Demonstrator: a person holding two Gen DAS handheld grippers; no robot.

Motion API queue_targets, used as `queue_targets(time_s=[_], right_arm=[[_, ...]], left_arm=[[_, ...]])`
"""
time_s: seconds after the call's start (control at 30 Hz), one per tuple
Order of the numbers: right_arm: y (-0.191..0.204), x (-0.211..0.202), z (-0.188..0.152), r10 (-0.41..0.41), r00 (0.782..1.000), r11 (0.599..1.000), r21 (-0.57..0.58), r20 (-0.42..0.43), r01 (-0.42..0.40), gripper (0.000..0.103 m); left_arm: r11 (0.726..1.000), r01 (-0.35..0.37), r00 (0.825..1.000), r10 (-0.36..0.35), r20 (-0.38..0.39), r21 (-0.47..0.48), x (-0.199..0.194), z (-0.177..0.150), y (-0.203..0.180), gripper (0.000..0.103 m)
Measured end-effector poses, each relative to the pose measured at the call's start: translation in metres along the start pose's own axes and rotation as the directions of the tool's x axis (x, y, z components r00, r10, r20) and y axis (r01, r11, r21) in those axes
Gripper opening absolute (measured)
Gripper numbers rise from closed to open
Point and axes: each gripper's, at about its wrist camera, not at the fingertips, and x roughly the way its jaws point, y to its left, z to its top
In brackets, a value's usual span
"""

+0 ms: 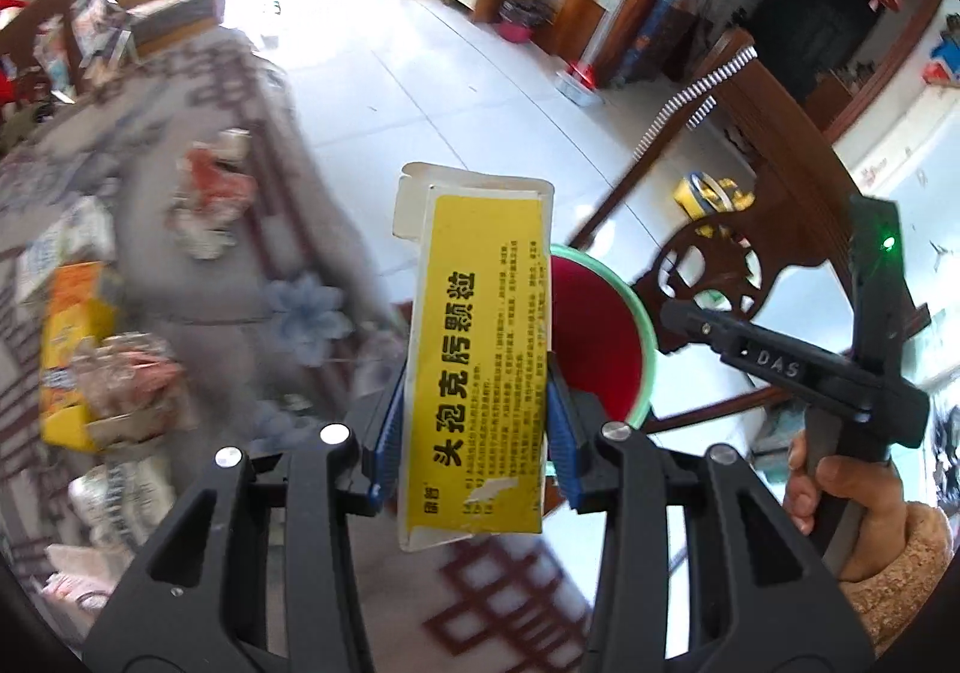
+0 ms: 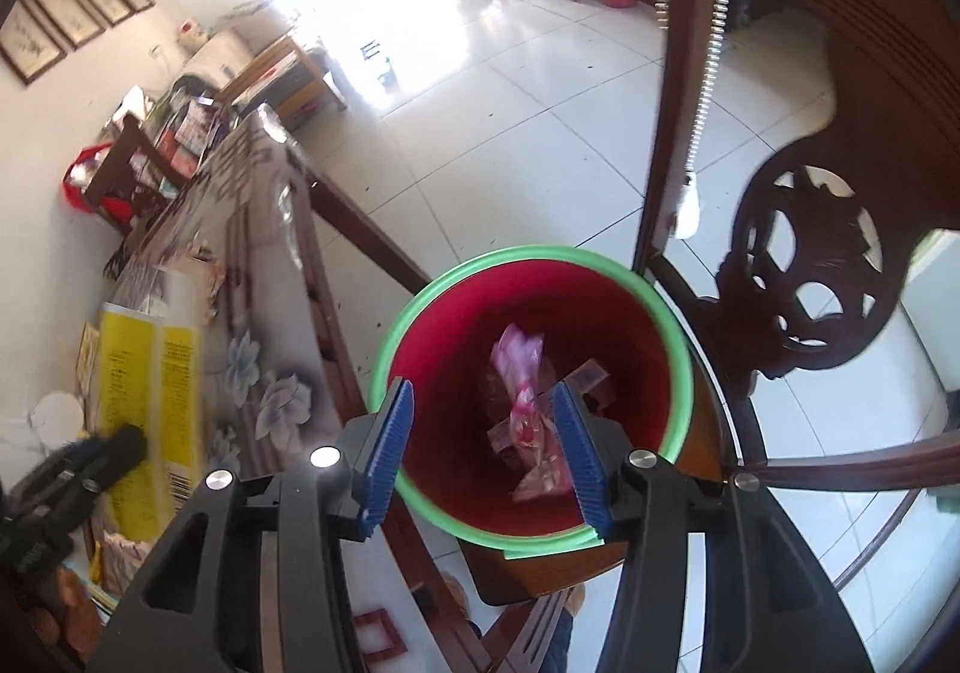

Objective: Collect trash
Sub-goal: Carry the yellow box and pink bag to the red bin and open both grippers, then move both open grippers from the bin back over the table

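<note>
1. Trash is seen in two places: a yellow box [image 1: 477,373] is clamped upright between the blue pads of the left gripper [image 1: 474,421], and a pink wrapper [image 2: 531,421] lies inside the red bin [image 2: 624,313] with the green rim.
2. Fingers of the right gripper [image 2: 486,451] are held apart above the bin, with nothing pressed between them.
3. More litter is left on the flowered table [image 1: 270,229], and the bin is set on a carved wooden chair [image 2: 810,277].

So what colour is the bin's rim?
Green, around a red bin; clearest in the right wrist view.
</note>
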Motion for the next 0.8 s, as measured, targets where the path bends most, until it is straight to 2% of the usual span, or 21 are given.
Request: queue_targets(time_s=[0.3, 0.47, 0.5, 0.6, 0.8], right_arm=[[-0.035, -0.023, -0.01, -0.039, 0.999, 0.995, 0.089, 0.02, 0.037, 0.052], [-0.04, -0.03, -0.021, -0.05, 0.999, 0.993, 0.111, 0.018, 0.048, 0.052], [-0.041, -0.03, -0.022, -0.052, 0.999, 0.992, 0.112, 0.017, 0.05, 0.052], [-0.04, -0.034, -0.026, -0.054, 0.998, 0.992, 0.114, 0.019, 0.052, 0.052], [-0.028, -0.044, -0.034, -0.056, 0.998, 0.994, 0.097, 0.029, 0.053, 0.052]], left_arm=[[0.986, 0.057, 0.998, -0.051, -0.044, 0.155, 0.044, 0.02, -0.051, 0.04], [0.979, 0.082, 0.996, -0.073, -0.057, 0.184, 0.057, 0.027, -0.067, 0.04], [0.979, 0.076, 0.996, -0.068, -0.053, 0.187, 0.059, 0.028, -0.069, 0.04], [0.982, 0.079, 0.997, -0.073, -0.039, 0.172, 0.06, 0.027, -0.068, 0.059], [0.989, 0.089, 0.996, -0.088, -0.013, 0.121, 0.039, 0.023, -0.054, 0.059]])
